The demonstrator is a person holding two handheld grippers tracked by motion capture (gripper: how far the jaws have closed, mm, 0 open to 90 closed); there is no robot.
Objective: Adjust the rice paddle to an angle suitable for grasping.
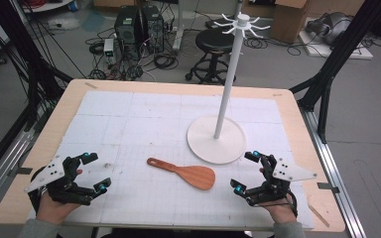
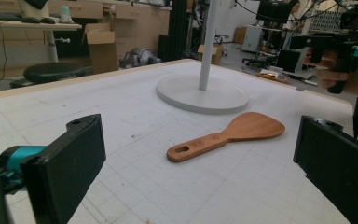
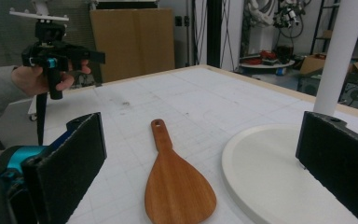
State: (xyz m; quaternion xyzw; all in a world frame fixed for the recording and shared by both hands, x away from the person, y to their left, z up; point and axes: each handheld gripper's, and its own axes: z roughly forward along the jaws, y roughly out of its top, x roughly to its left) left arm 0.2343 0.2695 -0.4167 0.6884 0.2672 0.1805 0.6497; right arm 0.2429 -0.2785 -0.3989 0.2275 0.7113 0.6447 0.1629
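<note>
From my feed I see a grey floor (image 1: 367,99) beyond the table (image 1: 297,129), strewn with black cables (image 1: 163,60). A black stool (image 1: 214,42) stands near two dark computer towers (image 1: 139,25). Cardboard boxes (image 1: 290,17) sit at the far right. Black frame struts (image 1: 337,54) flank both sides. In the left gripper view, wooden cabinets (image 2: 116,9) line the back wall.
</note>
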